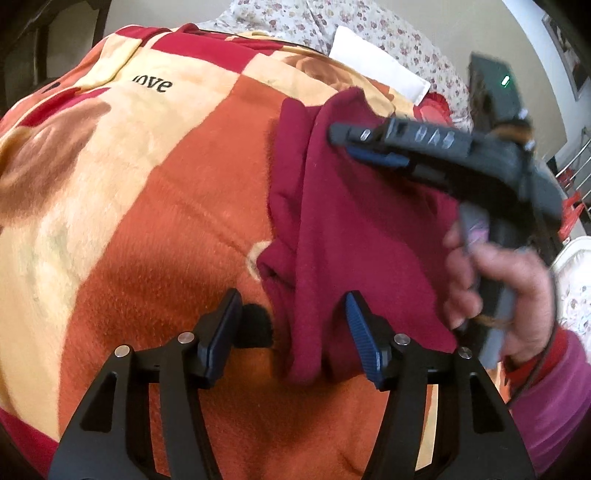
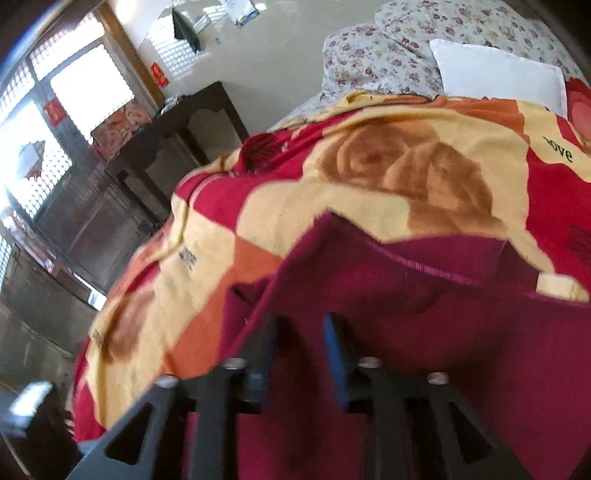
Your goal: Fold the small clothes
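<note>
A dark red fleece garment lies crumpled on a plush orange, cream and red blanket. My left gripper hovers at its near edge, open. A hanging fold of the cloth sits between the jaws close to the blue right pad, and neither pad presses on it. My right gripper, held in a person's hand, reaches over the garment's far end. In the right wrist view the right gripper stands narrowly open just above the garment, whose stitched hem runs across the blanket.
A white pillow and floral bedding lie beyond the blanket; the pillow also shows in the right wrist view. A dark wooden cabinet stands past the bed's left edge, by bright windows.
</note>
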Demonstrator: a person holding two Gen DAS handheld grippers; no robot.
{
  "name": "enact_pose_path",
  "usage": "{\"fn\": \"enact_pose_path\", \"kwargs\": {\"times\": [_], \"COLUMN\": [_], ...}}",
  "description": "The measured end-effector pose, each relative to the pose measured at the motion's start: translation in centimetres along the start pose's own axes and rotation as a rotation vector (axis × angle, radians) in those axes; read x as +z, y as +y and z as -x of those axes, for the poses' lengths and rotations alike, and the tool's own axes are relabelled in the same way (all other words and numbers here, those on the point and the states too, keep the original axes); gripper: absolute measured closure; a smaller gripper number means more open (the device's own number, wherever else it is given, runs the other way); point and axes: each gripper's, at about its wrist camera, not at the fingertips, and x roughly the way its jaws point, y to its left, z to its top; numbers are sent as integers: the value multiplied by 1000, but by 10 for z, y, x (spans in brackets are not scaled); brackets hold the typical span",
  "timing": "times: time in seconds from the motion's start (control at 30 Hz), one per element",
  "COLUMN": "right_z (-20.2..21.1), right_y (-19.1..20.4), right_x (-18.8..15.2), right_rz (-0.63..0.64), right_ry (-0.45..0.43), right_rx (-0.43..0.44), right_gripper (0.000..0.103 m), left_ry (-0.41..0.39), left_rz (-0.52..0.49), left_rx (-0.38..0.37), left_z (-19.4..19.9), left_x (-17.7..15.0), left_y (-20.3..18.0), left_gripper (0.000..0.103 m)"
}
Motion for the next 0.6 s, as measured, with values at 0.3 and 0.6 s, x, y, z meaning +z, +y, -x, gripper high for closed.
{"fn": "enact_pose_path", "kwargs": {"times": [0.3,0.6], "right_z": [-8,-8], "right_y": [4,2], "right_x": [-6,-15], "right_rz": [23,36], "right_ry": [-22,-76], "right_rx": [-18,-2], "right_gripper": [64,62], "left_ry": [-34,-61], "left_rz": [0,5], "left_rx": [-22,-56], "left_z": [6,10], "left_x": [-8,-14], "left_y": [1,8], "left_gripper": [42,40]}}
